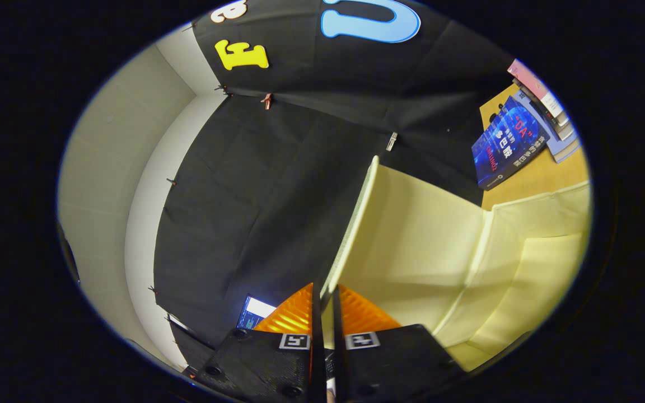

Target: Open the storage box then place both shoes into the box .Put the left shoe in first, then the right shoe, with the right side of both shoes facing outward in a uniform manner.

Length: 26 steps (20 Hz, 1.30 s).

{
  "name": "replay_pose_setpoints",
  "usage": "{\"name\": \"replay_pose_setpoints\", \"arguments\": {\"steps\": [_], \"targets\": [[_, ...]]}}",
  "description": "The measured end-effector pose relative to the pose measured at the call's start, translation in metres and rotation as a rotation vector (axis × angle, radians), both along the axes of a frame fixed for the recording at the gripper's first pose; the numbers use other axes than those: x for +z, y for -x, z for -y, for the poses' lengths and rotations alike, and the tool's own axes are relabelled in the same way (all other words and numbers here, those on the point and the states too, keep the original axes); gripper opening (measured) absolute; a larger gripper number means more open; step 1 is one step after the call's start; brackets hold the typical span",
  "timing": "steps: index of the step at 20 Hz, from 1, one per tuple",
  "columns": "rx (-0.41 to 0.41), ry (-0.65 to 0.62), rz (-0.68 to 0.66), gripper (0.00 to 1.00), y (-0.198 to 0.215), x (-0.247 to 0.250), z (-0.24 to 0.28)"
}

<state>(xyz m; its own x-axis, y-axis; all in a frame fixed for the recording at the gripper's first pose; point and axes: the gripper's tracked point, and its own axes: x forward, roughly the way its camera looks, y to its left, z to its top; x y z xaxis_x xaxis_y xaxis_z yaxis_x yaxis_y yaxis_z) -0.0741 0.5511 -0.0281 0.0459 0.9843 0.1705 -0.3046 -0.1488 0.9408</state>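
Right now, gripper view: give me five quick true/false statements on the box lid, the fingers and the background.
1. The gripper is shut on the storage box lid. True: both orange fingers pinch its edge.
2. The lid lies flat and closed. False: it is raised, with the pale box interior exposed.
3. A shoe sits inside the box. False: none visible there.
4. Books lie on a wooden surface beyond the box. True.
5. The fingers are spread wide apart. False: a thin gap separates them.

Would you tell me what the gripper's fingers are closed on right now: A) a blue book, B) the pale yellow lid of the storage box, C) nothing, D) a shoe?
B: the fingers pinch the edge of the raised pale yellow lid, the gripper being shut on it.
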Motion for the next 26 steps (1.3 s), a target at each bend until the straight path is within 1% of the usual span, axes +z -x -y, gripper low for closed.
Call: {"name": "replay_pose_setpoints", "arguments": {"steps": [2, 3, 4, 5, 8, 10, 12, 15, 17, 20, 22, 24, 26], "targets": [[0.017, 0.018, 0.007, 0.14, 0.006, 0.0, -0.015], [0.027, 0.025, 0.007, 0.18, 0.008, 0.0, -0.022], [0.034, 0.033, 0.005, 0.3, 0.009, -0.003, -0.028], [0.039, 0.04, 0.006, 0.39, 0.011, -0.005, -0.032], [0.039, 0.061, 0.02, 0.93, 0.011, -0.008, -0.03], [0.025, 0.099, 0.043, 0.93, 0.006, -0.017, -0.018], [-0.012, 0.152, 0.063, 0.94, -0.006, -0.028, 0.001], [-0.035, 0.272, 0.058, 0.94, -0.013, -0.051, 0.044], [-0.063, 0.351, 0.094, 0.94, -0.017, -0.064, 0.078], [-0.147, 0.484, 0.172, 0.94, -0.023, -0.092, 0.142], [-0.212, 0.585, 0.198, 0.94, -0.027, -0.115, 0.187], [-0.268, 0.69, 0.19, 0.94, -0.028, -0.142, 0.232], [-0.322, 0.8, 0.155, 0.94, -0.033, -0.176, 0.277]]}}
